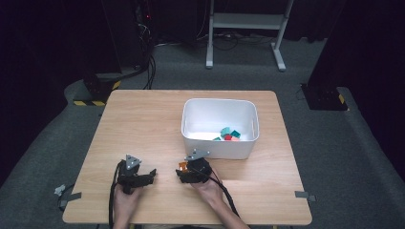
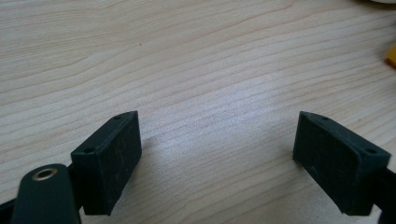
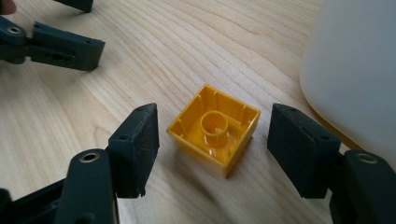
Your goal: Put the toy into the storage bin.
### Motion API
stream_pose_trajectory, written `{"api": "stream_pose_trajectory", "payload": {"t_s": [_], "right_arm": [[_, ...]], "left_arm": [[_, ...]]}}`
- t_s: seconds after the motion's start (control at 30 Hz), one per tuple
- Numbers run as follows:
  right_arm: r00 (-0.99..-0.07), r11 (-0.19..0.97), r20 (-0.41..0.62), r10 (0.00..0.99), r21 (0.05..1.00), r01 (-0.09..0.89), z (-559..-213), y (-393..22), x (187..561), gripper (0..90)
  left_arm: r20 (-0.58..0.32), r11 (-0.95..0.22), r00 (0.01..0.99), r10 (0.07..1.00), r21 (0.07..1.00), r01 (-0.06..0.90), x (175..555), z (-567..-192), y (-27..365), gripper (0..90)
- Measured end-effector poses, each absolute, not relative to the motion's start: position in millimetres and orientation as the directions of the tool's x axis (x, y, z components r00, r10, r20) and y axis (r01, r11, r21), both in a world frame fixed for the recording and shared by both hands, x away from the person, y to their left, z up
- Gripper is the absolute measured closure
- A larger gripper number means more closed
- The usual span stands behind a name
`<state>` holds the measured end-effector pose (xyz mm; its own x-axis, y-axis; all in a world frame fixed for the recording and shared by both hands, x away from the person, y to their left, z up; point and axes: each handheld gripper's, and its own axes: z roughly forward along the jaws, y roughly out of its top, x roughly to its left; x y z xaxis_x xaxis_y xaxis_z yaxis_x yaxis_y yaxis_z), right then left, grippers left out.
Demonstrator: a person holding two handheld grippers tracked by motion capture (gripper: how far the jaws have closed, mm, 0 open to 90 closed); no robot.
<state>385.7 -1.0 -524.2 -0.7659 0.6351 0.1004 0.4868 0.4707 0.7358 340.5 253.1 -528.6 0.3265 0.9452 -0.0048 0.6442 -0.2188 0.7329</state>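
risk lies in the yellow brick [image 3: 213,134] lying hollow-side up between the right gripper [image 3: 212,151]'s wide jaws, near the white bin [image 3: 355,70]: uneven closing could skid it. left gripper [image 2: 217,161] gapes, empty.

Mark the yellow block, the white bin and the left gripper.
yellow block [image 3: 214,136], right gripper view, hollow underside facing up.
white bin [image 1: 217,145], high view, near outer wall.
left gripper [image 2: 217,163], left gripper view, midway between open jaws.
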Motion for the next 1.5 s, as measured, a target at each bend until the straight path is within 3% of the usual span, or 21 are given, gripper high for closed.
{"api": "stream_pose_trajectory", "payload": {"t_s": [0.3, 0.87, 1.5], "right_arm": [[-0.758, 0.484, 0.057, 0.650, 0.737, 0.471, -525, 3, 388, 47.4], [-0.756, 0.478, 0.050, 0.653, 0.748, 0.462, -513, -19, 378, 48.4], [-0.806, 0.473, 0.062, 0.588, 0.783, 0.405, -462, -58, 356, 48.4]], "left_arm": [[-0.005, -0.219, 0.327, 0.945, 0.733, 0.644, 340, -529, 253, 15.4], [-0.005, -0.219, 0.327, 0.945, 0.733, 0.644, 340, -529, 253, 15.4], [-0.005, -0.218, 0.327, 0.945, 0.733, 0.644, 340, -529, 253, 15.4]]}}
